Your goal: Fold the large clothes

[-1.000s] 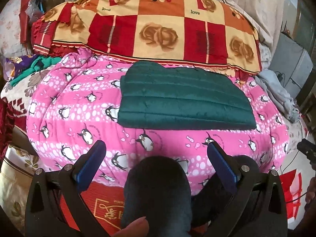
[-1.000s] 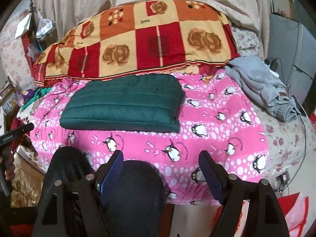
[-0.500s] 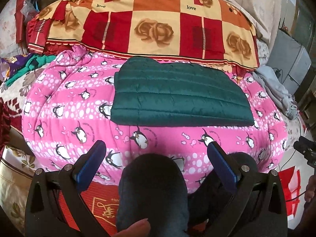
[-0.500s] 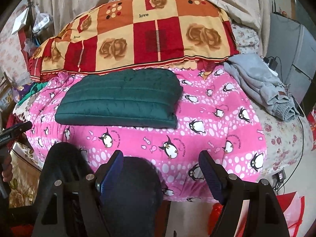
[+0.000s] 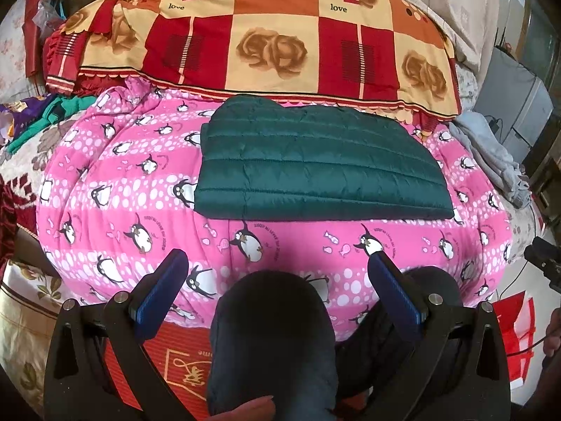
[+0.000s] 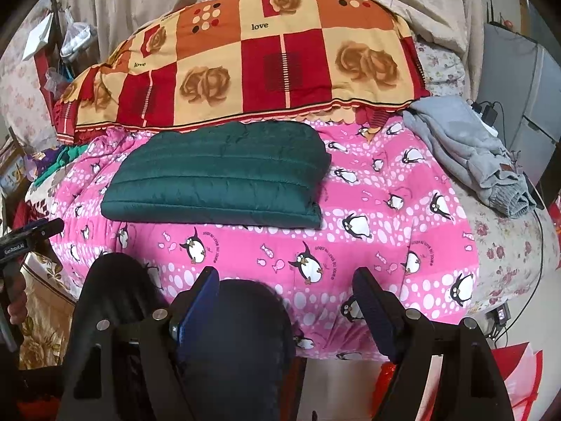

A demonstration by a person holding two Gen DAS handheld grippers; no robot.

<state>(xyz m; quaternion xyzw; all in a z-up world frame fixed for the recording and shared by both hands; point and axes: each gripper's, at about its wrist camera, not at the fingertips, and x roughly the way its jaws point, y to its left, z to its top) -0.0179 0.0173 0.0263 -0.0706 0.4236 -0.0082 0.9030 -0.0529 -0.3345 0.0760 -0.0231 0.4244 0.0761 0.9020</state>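
Folded green jacket point(image 5: 315, 161) lying flat on the pink quilt point(image 5: 122, 193), its far edge just beside the red-and-orange blanket point(image 5: 263, 42). Left gripper point(image 5: 277, 280) and right gripper point(image 6: 284, 294) both held back from the quilt's near edge, jaws wide apart and empty, well short of the jacket. A person's dark-clad knee point(image 5: 273, 333) rises between the left fingers; another knee point(image 6: 238, 343) sits between the right fingers. Grey garment point(image 6: 470, 151) heaped at the quilt's right. Red mat point(image 5: 175, 365) below the quilt edge.
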